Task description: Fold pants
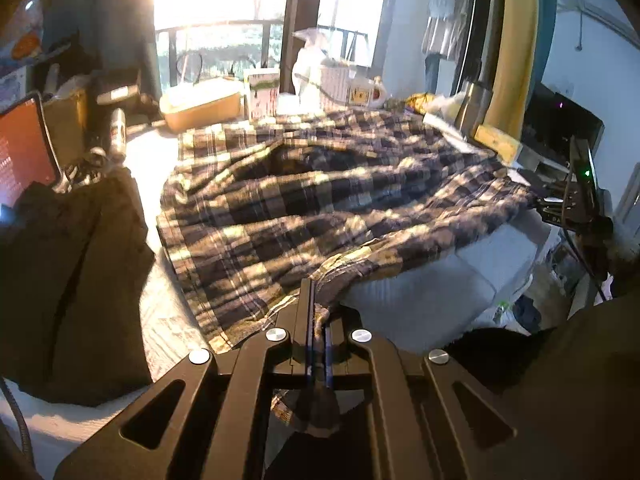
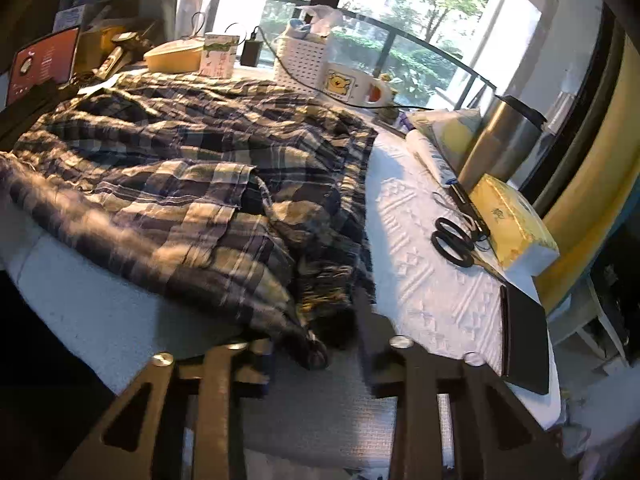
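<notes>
Little writing can be read: the white mug [image 2: 352,86] beside the perforated white basket [image 2: 300,62] carries a yellow cartoon bear on its side, the yellow tissue box [image 2: 512,220] bears a small mark too faint to make out, the small carton [image 2: 218,56] next to the yellow tub [image 2: 172,56] has green and red print too blurred to read, and the red laptop screen [image 1: 24,152] shows rows of pale text that cannot be deciphered. The plaid pants [image 1: 320,196], checked in navy, cream and yellow, lie crumpled across the white textured tablecloth [image 2: 424,264], spreading from near the clutter at the window side to the near edge. In the left wrist view the left gripper [image 1: 316,320] has its fingers pressed together on a bunched edge of the pants, with the cloth trailing down between the fingers and below them. In the right wrist view the right gripper [image 2: 316,344] has its fingers spread apart, and a twisted end of the pants lies between them on the table edge, not clamped. Black-handled scissors [image 2: 456,242] lie just beside the tissue box, a steel flask [image 2: 496,140] stands behind it, and a dark tablet [image 2: 524,344] rests at the near right corner. A dark garment [image 1: 68,272] lies to the left of the pants.
</notes>
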Available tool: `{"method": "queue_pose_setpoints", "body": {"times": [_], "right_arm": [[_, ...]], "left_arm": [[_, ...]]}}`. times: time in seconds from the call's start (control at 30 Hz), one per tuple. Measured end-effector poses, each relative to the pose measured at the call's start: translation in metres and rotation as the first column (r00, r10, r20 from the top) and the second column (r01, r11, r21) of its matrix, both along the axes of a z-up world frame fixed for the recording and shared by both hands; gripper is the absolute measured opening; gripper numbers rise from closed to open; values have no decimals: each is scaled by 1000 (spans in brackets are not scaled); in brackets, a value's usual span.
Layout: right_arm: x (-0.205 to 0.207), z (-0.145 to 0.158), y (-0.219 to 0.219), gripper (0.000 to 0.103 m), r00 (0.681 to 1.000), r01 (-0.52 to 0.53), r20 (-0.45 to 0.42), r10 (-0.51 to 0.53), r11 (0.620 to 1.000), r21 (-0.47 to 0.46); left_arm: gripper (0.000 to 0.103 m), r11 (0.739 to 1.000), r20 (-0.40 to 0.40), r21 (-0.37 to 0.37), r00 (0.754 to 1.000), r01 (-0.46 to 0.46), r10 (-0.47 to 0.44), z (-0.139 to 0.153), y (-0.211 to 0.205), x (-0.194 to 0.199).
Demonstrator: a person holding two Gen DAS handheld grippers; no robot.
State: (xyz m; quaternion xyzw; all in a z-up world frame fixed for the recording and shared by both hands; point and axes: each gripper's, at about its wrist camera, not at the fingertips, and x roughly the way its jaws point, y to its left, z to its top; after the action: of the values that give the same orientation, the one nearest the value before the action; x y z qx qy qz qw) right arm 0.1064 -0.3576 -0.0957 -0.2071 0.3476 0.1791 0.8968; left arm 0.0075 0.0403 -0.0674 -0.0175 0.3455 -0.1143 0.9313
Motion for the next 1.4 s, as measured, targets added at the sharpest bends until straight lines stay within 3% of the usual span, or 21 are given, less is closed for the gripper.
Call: {"method": "queue_pose_setpoints", "body": {"times": [0.27, 0.83, 1.23, 1.4], "right_arm": [[-9, 38, 3, 21, 999, 16, 47, -20, 996, 82], [27, 96, 3, 21, 996, 17, 80, -40, 963, 270], [75, 112, 10, 21, 994, 21, 97, -52, 954, 297], [106, 113, 14, 21, 996, 23, 79, -50, 949, 314]], "left_arm": [[3, 997, 155, -34, 985, -70, 74, 37, 4, -7], [3, 994, 274, 41, 957, -105, 90, 89, 22, 46], [3, 997, 278, 23, 958, -79, 69, 110, 33, 111], [3, 996, 252, 54, 966, -75, 59, 110, 37, 151]]}}
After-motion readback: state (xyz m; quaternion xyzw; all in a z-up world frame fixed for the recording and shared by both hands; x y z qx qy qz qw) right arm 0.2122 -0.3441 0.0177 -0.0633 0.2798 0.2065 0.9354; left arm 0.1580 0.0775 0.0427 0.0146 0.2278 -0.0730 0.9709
